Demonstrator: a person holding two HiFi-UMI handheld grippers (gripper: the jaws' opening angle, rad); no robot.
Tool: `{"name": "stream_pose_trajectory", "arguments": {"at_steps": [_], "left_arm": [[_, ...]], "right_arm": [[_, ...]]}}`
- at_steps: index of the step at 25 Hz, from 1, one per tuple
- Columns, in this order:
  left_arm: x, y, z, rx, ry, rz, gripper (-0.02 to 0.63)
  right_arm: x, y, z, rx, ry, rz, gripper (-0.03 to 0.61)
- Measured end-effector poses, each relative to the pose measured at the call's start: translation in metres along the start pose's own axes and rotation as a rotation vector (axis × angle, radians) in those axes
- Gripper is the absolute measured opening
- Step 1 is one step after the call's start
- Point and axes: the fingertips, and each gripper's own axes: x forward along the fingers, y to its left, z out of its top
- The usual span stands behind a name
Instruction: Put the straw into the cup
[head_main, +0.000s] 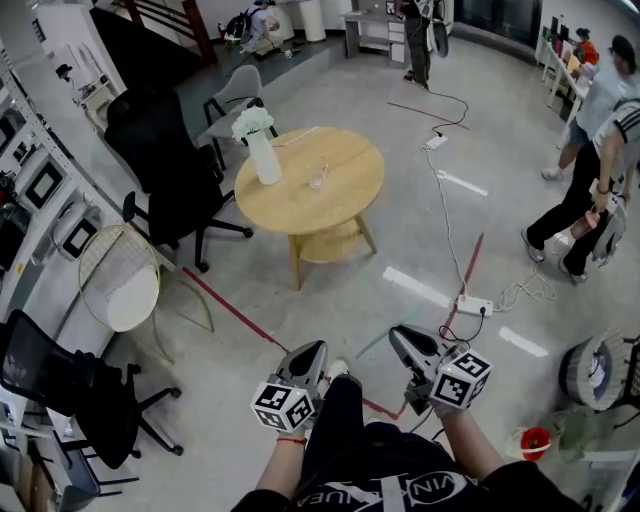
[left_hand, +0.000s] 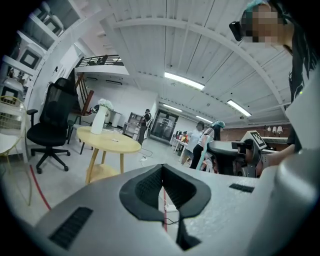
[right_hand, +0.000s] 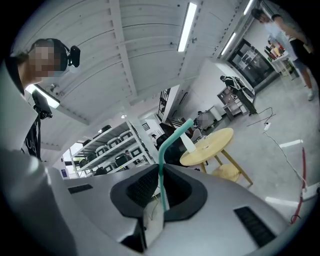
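Note:
A clear cup (head_main: 318, 181) stands on a round wooden table (head_main: 345, 160) far ahead of me, beside a white vase of flowers (head_main: 262, 150). Both grippers hang low near my body, well away from the table. My right gripper (right_hand: 161, 172) is shut on a teal bendy straw (right_hand: 163, 155); the straw rises upright from the jaws and its top bends right. The table (right_hand: 220, 137) and the cup (right_hand: 204, 139) show small behind it. My left gripper (left_hand: 162, 172) is shut with nothing between its jaws. In the head view, the left gripper (head_main: 308, 352) and right gripper (head_main: 402, 340) point forward; the straw is not visible there.
Black office chairs (head_main: 165, 165) and a grey chair (head_main: 235, 100) stand left of the table, and a wire chair (head_main: 118, 285) nearer me. Red tape (head_main: 235, 312) crosses the floor. A power strip with cables (head_main: 472, 304) lies to the right. People (head_main: 600, 160) stand at the far right.

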Motion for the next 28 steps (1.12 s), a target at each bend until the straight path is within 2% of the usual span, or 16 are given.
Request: {"name": "stream_pose_trajectory", "arguments": {"at_steps": [4, 15, 28], "left_arm": [[0.026, 0.022, 0.006, -0.004, 0.012, -0.017, 0.006], [0.109, 0.11, 0.063, -0.006, 0.013, -0.037, 0.006], [0.169, 0.189, 0.093, -0.024, 0.044, -0.057, 0.006]], "right_arm": [[0.028, -0.019, 0.007, 0.0, 0.005, -0.012, 0.031], [0.138, -0.075, 0.056, 0.001, 0.022, -0.015, 0.031], [0.226, -0.123, 0.079, 0.037, 0.02, -0.046, 0.031]]}}
